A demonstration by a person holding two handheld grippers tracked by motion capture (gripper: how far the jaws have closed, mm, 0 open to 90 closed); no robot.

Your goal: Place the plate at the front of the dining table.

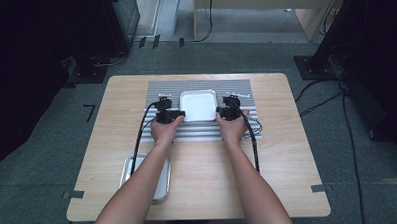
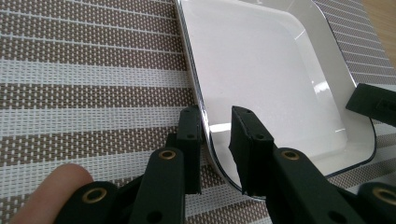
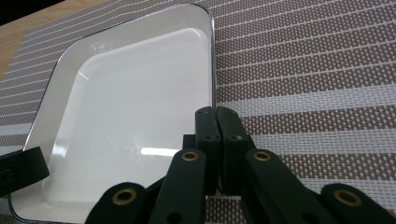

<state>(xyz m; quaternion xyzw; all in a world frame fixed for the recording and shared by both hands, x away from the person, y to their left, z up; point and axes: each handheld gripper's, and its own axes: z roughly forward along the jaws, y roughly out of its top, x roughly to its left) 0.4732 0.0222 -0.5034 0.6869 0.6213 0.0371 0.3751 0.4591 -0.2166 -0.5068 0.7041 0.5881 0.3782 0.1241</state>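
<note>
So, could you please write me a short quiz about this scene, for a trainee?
1. True or false: the white dish lies on the striped mat.
2. At the dish's rim, the jaws of the right gripper are: A. wide apart; B. closed together on the rim; C. turned away from the dish.
3. How do the jaws of the left gripper stand relative to the dish's rim?

Key: 1. True. 2. B. 3. One jaw outside the rim and one inside, with a gap between them.
</note>
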